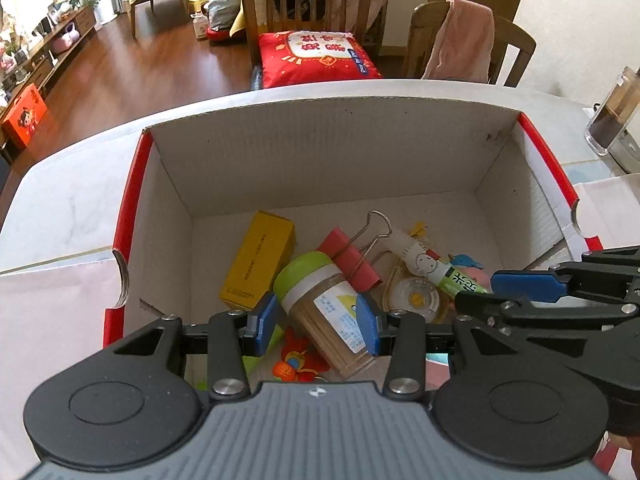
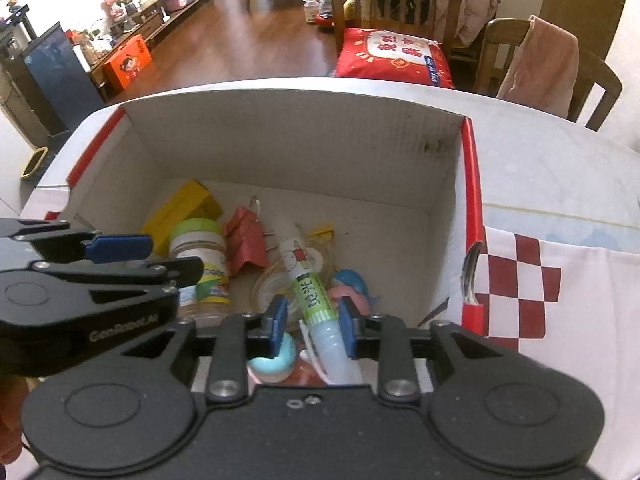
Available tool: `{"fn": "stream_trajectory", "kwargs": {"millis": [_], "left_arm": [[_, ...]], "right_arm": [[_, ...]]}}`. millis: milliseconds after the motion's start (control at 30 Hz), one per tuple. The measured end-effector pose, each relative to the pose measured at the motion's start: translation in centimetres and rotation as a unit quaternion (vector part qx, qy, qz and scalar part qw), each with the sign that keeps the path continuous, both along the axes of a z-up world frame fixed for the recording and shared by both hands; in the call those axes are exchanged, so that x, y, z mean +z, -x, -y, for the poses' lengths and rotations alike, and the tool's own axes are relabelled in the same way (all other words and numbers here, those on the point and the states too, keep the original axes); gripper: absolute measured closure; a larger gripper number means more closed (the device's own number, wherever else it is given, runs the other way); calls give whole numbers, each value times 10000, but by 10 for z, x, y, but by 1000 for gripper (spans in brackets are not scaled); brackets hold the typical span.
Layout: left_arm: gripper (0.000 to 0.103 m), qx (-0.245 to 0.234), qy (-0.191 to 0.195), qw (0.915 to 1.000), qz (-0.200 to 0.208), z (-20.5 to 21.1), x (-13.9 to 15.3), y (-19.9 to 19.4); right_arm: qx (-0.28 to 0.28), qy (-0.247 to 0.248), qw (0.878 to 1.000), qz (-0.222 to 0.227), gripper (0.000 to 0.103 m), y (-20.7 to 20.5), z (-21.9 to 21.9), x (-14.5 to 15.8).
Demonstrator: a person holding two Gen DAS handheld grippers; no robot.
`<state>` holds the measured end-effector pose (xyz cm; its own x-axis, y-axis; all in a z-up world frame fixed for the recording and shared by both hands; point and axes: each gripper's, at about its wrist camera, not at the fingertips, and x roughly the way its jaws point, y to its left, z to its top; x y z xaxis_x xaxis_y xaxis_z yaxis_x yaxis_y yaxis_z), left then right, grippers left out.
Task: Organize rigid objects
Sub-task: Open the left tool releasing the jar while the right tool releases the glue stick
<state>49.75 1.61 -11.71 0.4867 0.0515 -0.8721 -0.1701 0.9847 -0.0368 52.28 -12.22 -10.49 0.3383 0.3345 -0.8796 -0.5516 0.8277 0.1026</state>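
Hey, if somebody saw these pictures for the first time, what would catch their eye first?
Probably the red-edged cardboard box on the table, with clutter piled at its near end. There the left gripper is clamped on a green-lidded toothpick jar, while the right gripper straddles a green-labelled pen. Behind, a red cushion sits on a wooden chair.

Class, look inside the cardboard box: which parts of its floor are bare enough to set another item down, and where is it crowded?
Bare floor runs along the far wall of the box, beyond the yellow carton and binder clip, and along the right wall. The near middle is crowded: toothpick jar, glue tube, tape roll.
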Motion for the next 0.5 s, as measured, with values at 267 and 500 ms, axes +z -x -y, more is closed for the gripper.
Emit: {"fn": "stream_trajectory", "kwargs": {"millis": [267, 500], "left_arm": [[59, 80, 100, 9999, 81, -2, 9, 12], [52, 160, 117, 9996, 209, -1, 25, 24]], "right_arm": [[56, -164, 9998, 115, 63, 13, 8, 16], [78, -313, 9992, 242, 56, 21, 18, 31]]}}
